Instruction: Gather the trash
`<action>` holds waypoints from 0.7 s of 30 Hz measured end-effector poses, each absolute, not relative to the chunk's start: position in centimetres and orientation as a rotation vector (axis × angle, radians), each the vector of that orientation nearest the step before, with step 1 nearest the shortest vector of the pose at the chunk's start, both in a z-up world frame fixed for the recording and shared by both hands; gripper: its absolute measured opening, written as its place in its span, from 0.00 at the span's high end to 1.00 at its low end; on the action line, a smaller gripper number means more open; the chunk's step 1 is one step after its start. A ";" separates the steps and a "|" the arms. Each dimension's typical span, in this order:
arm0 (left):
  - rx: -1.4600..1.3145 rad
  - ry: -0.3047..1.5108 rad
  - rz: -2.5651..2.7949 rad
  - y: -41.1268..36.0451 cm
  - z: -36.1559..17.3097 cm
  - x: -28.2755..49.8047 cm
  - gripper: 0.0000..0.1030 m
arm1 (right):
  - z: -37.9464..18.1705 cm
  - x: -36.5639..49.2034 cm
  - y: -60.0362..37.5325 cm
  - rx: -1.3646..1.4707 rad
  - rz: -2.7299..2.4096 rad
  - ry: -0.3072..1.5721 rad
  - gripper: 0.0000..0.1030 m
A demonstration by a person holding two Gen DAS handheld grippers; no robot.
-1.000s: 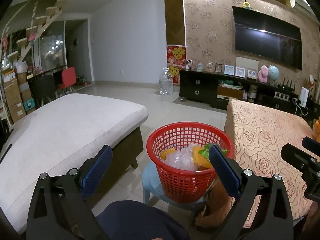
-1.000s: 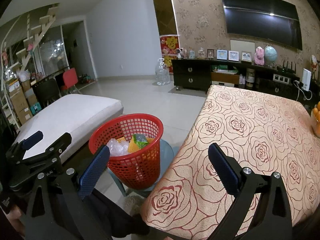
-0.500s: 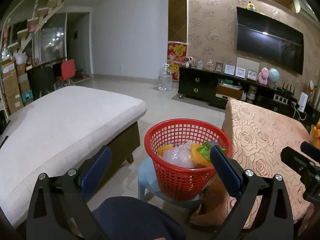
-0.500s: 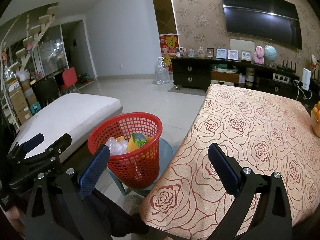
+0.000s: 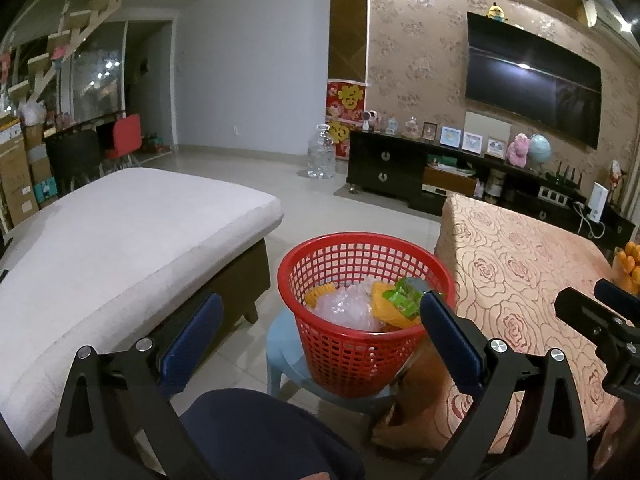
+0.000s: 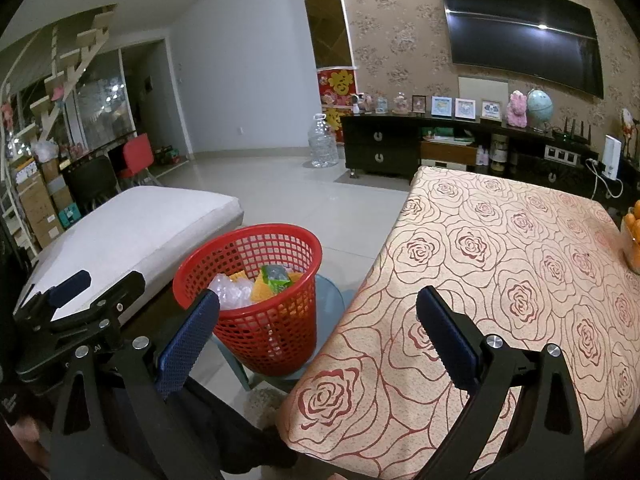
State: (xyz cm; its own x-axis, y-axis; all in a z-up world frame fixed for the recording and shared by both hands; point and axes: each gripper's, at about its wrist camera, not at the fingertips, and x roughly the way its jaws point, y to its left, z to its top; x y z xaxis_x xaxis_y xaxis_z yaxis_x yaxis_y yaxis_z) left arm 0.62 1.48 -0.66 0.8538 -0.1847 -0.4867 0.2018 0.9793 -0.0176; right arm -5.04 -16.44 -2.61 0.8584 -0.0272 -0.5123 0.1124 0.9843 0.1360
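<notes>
Holding crinkly plastic trash: round red mesh basket (image 5: 352, 344), w/ both grippers empty.

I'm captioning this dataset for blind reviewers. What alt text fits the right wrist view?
An open, empty right gripper hangs over the edge of a rose-patterned tablecloth. To its left a red mesh basket holding plastic wrappers sits on a blue stool; the left gripper shows at the far left.
</notes>
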 end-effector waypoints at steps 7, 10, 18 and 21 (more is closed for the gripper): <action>0.044 0.484 -0.196 1.6 -0.6 0.4 0.07 | -2.6 -5.0 -16.4 0.164 -0.072 0.535 0.07; 0.046 0.480 -0.195 1.5 -0.6 0.3 0.07 | -2.6 -5.0 -16.5 0.165 -0.071 0.535 0.07; 0.024 0.479 -0.184 1.9 -0.6 0.3 0.07 | -3.2 -5.1 -16.9 0.173 -0.074 0.539 0.07; 0.025 0.473 -0.189 1.9 -0.5 0.3 0.07 | -3.3 -5.0 -17.4 0.195 -0.068 0.550 0.07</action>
State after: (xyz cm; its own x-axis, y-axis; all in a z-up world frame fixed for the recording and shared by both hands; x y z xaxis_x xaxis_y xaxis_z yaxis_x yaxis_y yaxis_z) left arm 0.28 1.93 -0.49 0.8729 -0.1754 -0.4553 0.1870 0.9822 -0.0199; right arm -5.00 -17.45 -3.34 0.8508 -0.0121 -0.5253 0.1162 0.9793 0.1657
